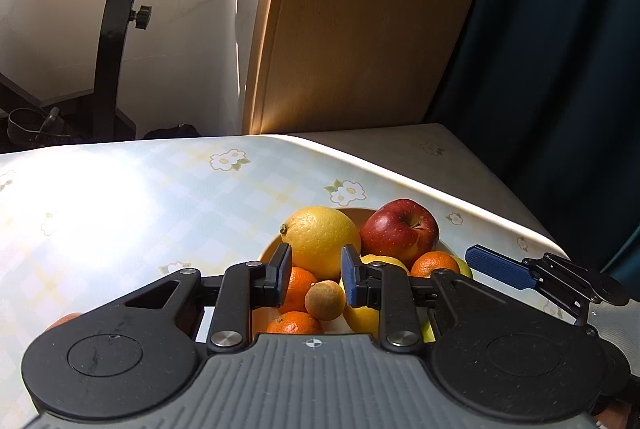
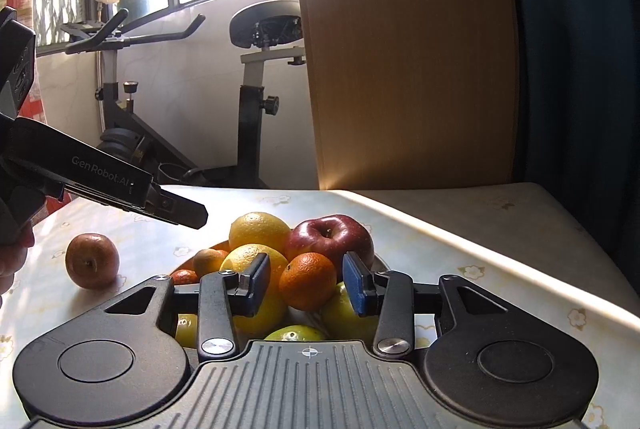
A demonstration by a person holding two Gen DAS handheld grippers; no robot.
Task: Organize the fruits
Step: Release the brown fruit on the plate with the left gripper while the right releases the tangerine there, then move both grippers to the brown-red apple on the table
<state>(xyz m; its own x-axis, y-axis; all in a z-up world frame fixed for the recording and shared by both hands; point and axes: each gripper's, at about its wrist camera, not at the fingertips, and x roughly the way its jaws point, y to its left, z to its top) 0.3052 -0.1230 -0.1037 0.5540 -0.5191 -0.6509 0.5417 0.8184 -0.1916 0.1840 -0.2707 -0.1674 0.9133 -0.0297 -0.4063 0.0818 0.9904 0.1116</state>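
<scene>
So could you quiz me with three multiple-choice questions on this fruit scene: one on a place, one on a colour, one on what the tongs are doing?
1. Where is the brown fruit?
A in the bowl
B on the table beside the bowl
C on the bike saddle

2. The apple is:
A red
B green
C white

3. The right tongs are:
A open
B shut on the apple
C out of view

B: it sits alone on the tablecloth, left of the bowl.
A: dark red skin.
A: the pads stand apart around a small orange.
</scene>
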